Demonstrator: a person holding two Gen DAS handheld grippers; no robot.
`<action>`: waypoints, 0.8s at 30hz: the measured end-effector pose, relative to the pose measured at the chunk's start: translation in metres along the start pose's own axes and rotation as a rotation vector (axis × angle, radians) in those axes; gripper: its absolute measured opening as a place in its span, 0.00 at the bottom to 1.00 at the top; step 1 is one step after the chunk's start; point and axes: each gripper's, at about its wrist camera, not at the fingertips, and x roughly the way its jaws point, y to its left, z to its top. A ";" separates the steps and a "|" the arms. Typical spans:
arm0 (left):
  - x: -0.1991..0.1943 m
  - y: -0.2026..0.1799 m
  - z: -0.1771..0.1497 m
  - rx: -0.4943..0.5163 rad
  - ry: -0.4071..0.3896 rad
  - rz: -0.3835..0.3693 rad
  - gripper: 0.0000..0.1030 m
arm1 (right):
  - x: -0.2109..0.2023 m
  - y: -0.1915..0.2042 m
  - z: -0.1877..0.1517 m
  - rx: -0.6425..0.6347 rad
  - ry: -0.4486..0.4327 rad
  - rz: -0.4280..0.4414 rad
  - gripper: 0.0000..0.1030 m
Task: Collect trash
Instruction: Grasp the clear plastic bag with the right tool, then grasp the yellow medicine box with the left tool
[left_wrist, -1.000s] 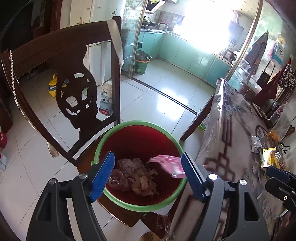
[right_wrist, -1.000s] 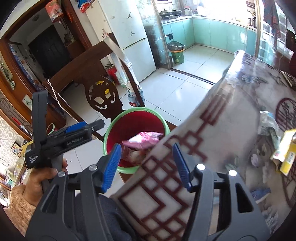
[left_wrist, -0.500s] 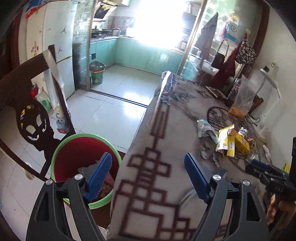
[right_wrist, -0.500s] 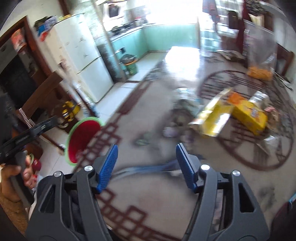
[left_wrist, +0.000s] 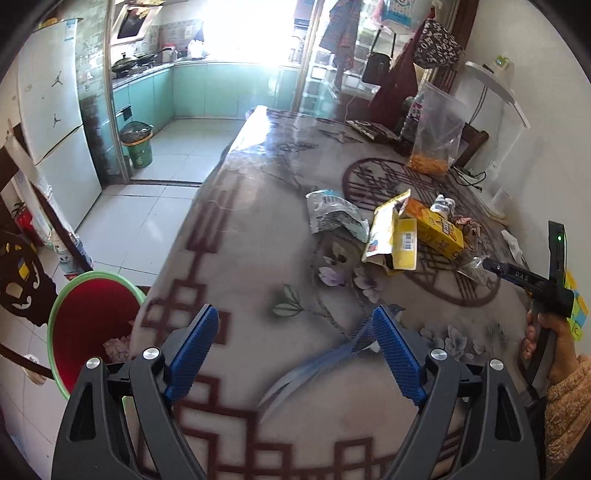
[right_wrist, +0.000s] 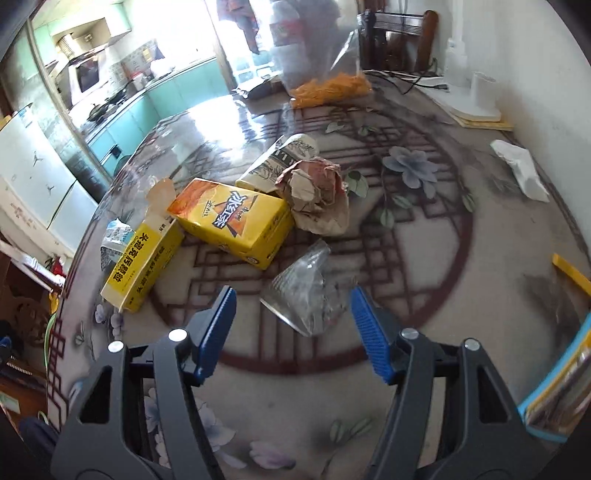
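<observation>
My left gripper (left_wrist: 293, 317) hangs over the near edge of the patterned table (left_wrist: 236, 258), its jaws opening with nothing between them. The red bin with a green rim (left_wrist: 55, 321) stands down to its left with crumpled trash (left_wrist: 118, 347) inside. My right gripper (right_wrist: 292, 295) is open just above a crumpled clear plastic cup (right_wrist: 306, 291), which lies between the blue fingertips untouched. Beyond the cup lie two yellow boxes (right_wrist: 232, 221) (right_wrist: 144, 266), crumpled brown paper (right_wrist: 317, 192), a printed paper cup (right_wrist: 284, 158) and a foil wrapper (left_wrist: 332, 216).
A bag of orange snacks (right_wrist: 328, 88) and a white appliance (right_wrist: 476, 99) stand at the table's far side. A white tissue (right_wrist: 521, 170) lies near the wall. A carved wooden chair (left_wrist: 22, 280) stands beside the bin. A person's hand (left_wrist: 554, 343) holds the right gripper.
Both views have swung from the red bin to the tabletop. A pink wrapper that hung over the bin is out of sight. The right gripper now sits over the clear cup.
</observation>
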 end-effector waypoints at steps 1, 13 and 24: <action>0.005 -0.010 0.002 0.019 0.004 -0.004 0.79 | 0.007 0.000 0.001 -0.004 0.019 0.017 0.57; 0.109 -0.115 0.067 0.112 0.047 -0.075 0.79 | -0.003 -0.001 0.006 -0.001 -0.001 0.102 0.22; 0.180 -0.140 0.077 0.143 0.135 0.022 0.78 | -0.004 -0.007 0.012 0.033 -0.011 0.146 0.22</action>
